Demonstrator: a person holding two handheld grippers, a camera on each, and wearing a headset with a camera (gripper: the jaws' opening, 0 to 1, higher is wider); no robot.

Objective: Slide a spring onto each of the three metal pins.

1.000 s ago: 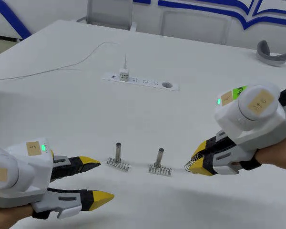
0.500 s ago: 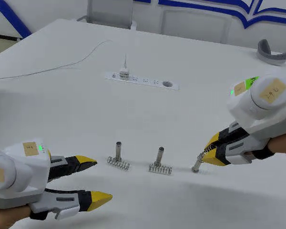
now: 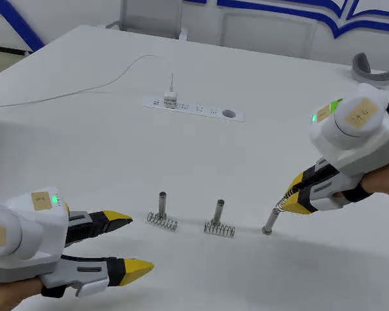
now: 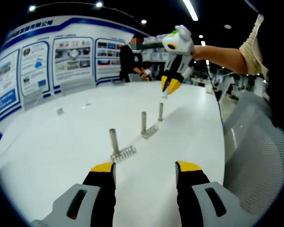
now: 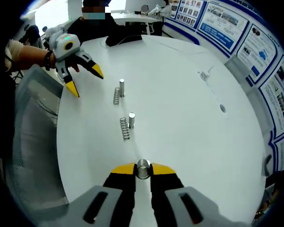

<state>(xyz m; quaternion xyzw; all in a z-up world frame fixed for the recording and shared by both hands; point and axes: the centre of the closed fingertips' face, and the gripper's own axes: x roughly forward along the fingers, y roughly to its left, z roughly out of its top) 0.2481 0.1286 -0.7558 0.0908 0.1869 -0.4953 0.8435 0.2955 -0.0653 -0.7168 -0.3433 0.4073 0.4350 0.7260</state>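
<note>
Gripping a spring point(image 5: 142, 169), mostly hidden between closed jaws, right gripper point(image 3: 289, 203) hangs just above rightmost pin point(image 3: 270, 221). Left gripper point(image 3: 141, 243) wide open, empty. Two loose springs point(image 3: 162, 222) lie beside other pins point(image 3: 162, 202) on white desk point(image 3: 117, 149).

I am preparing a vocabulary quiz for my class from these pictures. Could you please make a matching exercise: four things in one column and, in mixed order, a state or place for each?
Things
1. left gripper
2. right gripper
3. power strip
4. spring beside the middle pin

States or places
A. shut on the third spring
B. lying flat on the table
C. open, holding nothing
D. far side, with a cable plugged in

Pairs: 1-C, 2-A, 3-D, 4-B
</note>
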